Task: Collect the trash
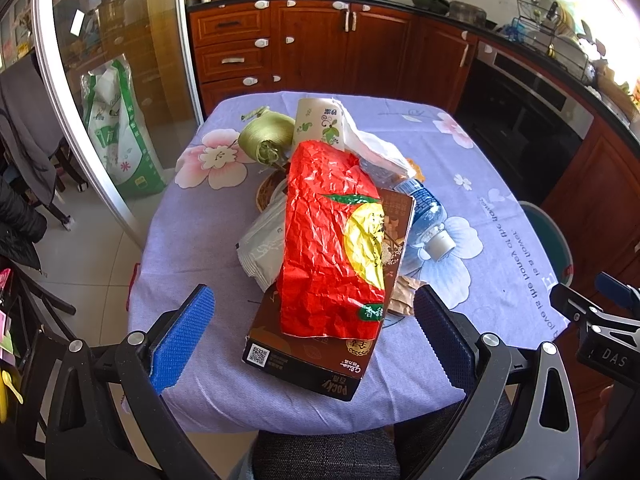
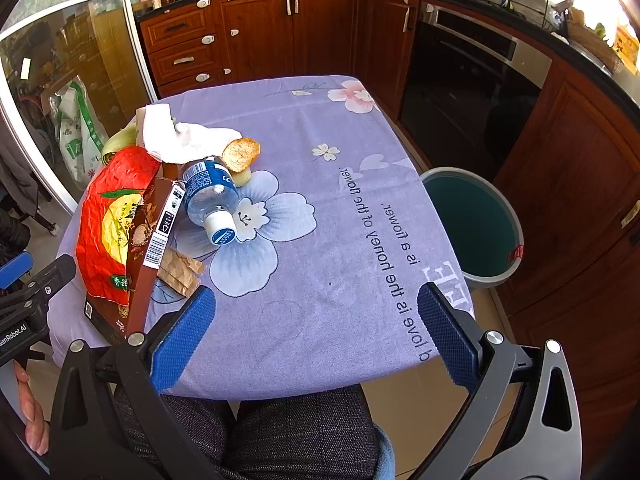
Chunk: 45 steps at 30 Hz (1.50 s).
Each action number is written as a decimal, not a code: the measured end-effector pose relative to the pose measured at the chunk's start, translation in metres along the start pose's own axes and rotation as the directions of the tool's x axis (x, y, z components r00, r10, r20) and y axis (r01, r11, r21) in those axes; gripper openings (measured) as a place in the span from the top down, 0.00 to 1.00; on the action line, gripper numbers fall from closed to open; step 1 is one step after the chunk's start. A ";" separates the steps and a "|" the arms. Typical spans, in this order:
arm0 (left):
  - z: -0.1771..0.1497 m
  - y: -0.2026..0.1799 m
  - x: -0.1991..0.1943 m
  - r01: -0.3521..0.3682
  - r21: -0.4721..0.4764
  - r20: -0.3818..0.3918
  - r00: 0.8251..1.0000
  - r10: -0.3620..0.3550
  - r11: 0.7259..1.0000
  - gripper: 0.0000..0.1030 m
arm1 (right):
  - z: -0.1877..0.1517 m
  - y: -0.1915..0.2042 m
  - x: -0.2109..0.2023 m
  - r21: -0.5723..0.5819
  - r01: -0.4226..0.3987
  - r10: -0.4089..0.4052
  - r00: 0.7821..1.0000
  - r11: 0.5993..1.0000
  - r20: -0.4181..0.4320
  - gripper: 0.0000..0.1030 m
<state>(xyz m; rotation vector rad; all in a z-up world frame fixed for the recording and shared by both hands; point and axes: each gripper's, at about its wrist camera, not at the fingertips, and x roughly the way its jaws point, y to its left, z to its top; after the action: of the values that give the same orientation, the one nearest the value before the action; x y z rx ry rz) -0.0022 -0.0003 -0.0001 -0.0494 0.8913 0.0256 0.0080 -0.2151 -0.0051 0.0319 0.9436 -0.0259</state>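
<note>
The trash sits heaped toward the left half of the bench (image 2: 340,240), which explains why the left gripper faces it head-on. On top lies a crumpled red wrapper (image 1: 328,240), draped over a brown snack box (image 1: 320,344) whose near end points at about 6 o'clock, closest to the person. At 3 o'clock of the box a plastic water bottle (image 2: 210,196) lies on its side, cap toward the near edge, with a torn scrap of brown paper (image 2: 180,272) just beside the box's near right edge. Behind, at 12 o'clock, are white crumpled paper (image 2: 180,140), a printed paper roll (image 1: 318,124), a spool of green twine (image 1: 266,138) and a piece of bread (image 2: 240,154).

The left gripper (image 1: 316,320) hangs over the near end of the box, fingers spread wide and touching nothing; judged from this, the box or wrapper is the likely first pick.

The right gripper (image 2: 316,328) hovers over bare cloth, fingers also wide apart and empty. A green bin (image 2: 472,220) stands on the floor at 3 o'clock of the bench, just off its right edge, plausibly placed there so trash can be dropped in from the right side.
</note>
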 end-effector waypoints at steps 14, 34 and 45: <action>0.005 0.025 0.017 0.027 0.014 -0.027 0.999 -0.027 1.000 0.04 | 0.001 0.004 0.009 -0.015 0.005 -0.005 1.000 1.000 -0.021 0.06; 0.027 -0.012 0.067 0.129 0.156 -0.093 0.989 -0.116 0.979 0.29 | 0.036 0.032 0.047 -0.083 -0.043 0.039 0.998 0.996 -0.052 0.06; 0.026 -0.029 0.044 0.211 0.227 -0.064 0.977 -0.202 0.951 0.97 | 0.039 0.040 0.051 -0.098 -0.095 0.089 0.994 0.991 -0.062 0.06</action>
<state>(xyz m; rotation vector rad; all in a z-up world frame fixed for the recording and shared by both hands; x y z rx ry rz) 0.0469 -0.0279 -0.0164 0.0765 0.9199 -0.2763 0.0711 -0.1771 -0.0233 -0.0176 0.9992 0.1085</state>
